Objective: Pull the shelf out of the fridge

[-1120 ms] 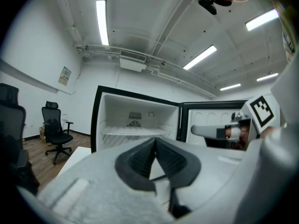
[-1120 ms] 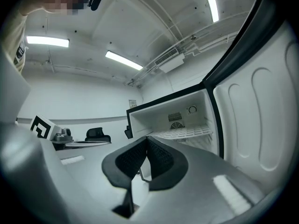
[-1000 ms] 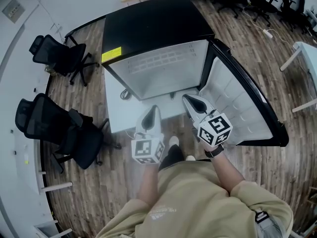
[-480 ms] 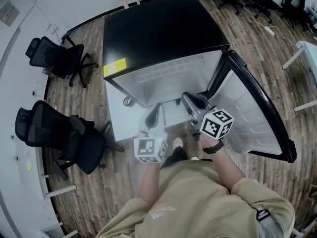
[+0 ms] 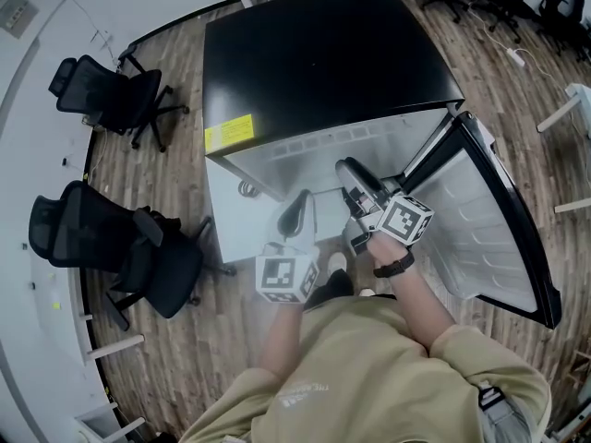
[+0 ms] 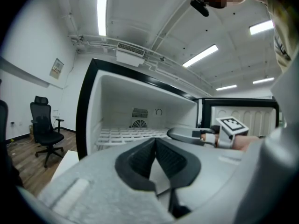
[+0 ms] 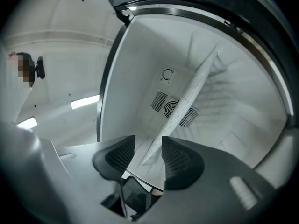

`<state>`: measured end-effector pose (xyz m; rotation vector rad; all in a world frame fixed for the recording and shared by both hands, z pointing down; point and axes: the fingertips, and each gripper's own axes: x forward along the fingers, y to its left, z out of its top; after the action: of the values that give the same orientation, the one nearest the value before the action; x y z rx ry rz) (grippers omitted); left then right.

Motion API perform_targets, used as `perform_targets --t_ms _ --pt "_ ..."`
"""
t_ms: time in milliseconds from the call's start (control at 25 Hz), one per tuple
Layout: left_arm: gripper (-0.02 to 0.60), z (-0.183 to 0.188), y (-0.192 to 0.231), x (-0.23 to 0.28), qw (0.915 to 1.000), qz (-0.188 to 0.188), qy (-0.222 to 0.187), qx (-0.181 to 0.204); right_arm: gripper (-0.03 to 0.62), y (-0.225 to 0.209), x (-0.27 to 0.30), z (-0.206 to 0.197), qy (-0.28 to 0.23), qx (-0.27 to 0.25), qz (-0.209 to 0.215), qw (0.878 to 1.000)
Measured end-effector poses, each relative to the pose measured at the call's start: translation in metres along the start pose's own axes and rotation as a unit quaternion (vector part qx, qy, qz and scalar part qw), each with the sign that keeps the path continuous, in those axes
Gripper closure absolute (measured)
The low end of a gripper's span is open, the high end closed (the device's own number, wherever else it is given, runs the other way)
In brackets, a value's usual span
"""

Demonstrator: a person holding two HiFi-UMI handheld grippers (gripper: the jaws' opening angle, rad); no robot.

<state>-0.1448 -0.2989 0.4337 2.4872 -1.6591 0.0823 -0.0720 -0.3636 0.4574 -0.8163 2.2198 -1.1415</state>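
Our right tool (image 7: pixel 148 143) has just been opening; its jaws stand apart, with the shelf (image 7: pixel 189 99) edge in the gap, ungripped. Our left tool (image 6: pixel 154 141) is closed and empty, facing the fridge (image 5: pixel 323 58).

Black office chairs (image 5: pixel 115 100) stand on a wood-plank floor (image 5: pixel 171 358) by white walls (image 6: pixel 32 41), under ceiling strip lights (image 6: pixel 102 8).
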Motion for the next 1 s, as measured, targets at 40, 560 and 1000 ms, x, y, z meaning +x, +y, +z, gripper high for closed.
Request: perform_targets --t_ms 40,560,1000 --pt "0.58 0.0 0.002 0.002 1.0 -0.001 -0.001 0.0 0.413 -0.003 0.005 0.001 -0.009 0.015 0.004 1.0" --pt "0.58 0.008 0.013 0.031 0.9995 -0.02 -0.012 -0.021 0.286 -0.066 0.049 0.043 -0.126 0.116 -0.023 0.985" --pt "0.58 -0.005 0.025 0.033 0.9994 -0.016 -0.004 -0.03 0.301 -0.101 0.086 0.046 -0.164 0.176 -0.04 0.97"
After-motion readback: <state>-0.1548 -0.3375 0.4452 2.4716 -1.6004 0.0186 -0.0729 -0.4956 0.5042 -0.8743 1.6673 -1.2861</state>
